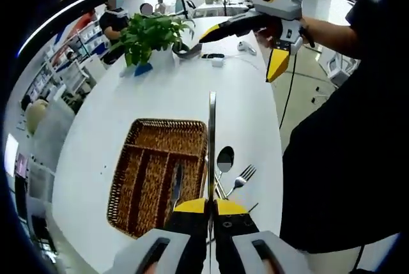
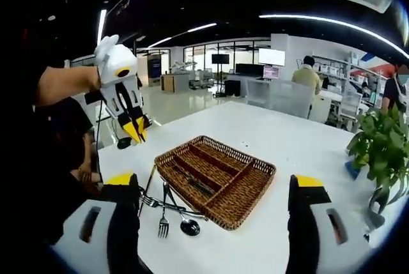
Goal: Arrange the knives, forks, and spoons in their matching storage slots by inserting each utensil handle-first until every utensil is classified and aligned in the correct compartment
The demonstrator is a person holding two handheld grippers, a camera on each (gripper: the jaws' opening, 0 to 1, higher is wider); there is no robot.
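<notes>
My left gripper point(image 1: 211, 207) is shut on a table knife point(image 1: 211, 140) that stands straight up between its yellow tips, above the right edge of a wicker cutlery basket point(image 1: 137, 159). One dark-handled knife point(image 1: 176, 184) lies in a basket slot. A spoon point(image 1: 225, 158) and a fork point(image 1: 243, 175) lie on the white table just right of the basket. My right gripper point(image 2: 212, 181) is wide open and held high, looking at the basket point(image 2: 255, 188) from the other side. Forks point(image 2: 163, 223) and a spoon point(image 2: 188, 226) lie at its near left corner. The left gripper point(image 2: 134, 130) hangs at the left.
A potted green plant point(image 1: 150, 34) point(image 2: 383, 140) stands at one end of the long white table point(image 1: 160, 95). Small white devices and a cable point(image 1: 217, 60) lie near it. The right gripper point(image 1: 244, 48) hovers open above that end. People sit at desks in the background.
</notes>
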